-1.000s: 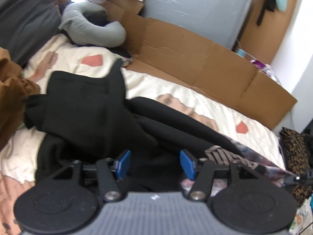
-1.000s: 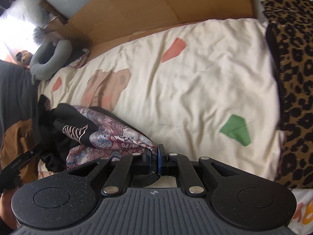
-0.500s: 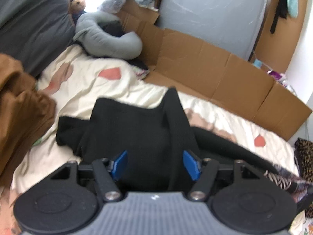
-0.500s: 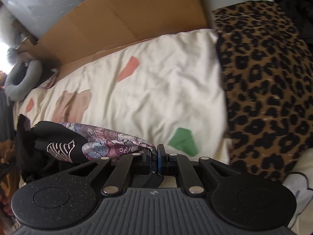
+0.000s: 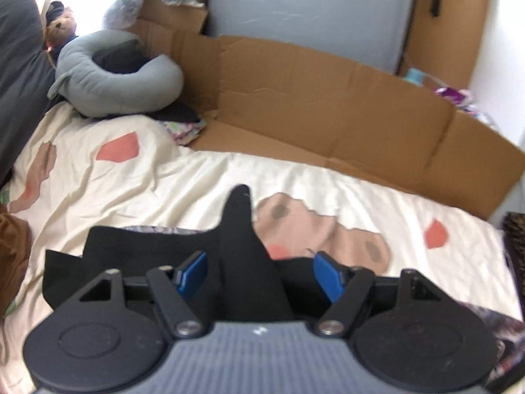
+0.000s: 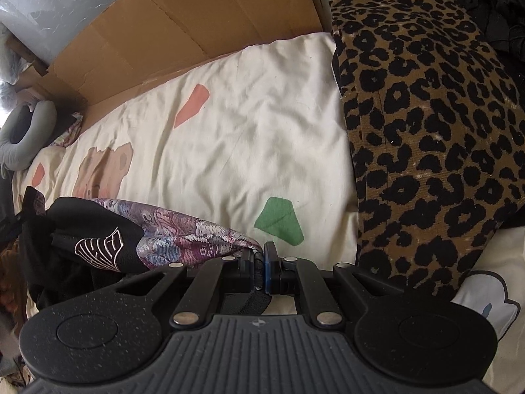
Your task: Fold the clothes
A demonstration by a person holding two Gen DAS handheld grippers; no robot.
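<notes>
A black garment (image 5: 242, 256) with a purple patterned lining lies crumpled on the cream bedsheet (image 5: 147, 180). In the left wrist view my left gripper (image 5: 261, 274) is open, and a pointed black fold rises between its blue pads. In the right wrist view my right gripper (image 6: 259, 267) is shut on the patterned edge of the same garment (image 6: 183, 239), which stretches away to the left. A white logo shows on its black part (image 6: 98, 249).
A leopard-print cloth (image 6: 426, 131) lies on the bed to the right. Flattened cardboard (image 5: 328, 105) lines the far side of the bed. A grey neck pillow (image 5: 115, 75) sits at the far left. Brown fabric (image 5: 13, 252) lies at the left edge.
My left gripper has moved over the black garment, which now lies closer and lower in its view. My right gripper has swung right toward the leopard cloth, still holding the patterned edge.
</notes>
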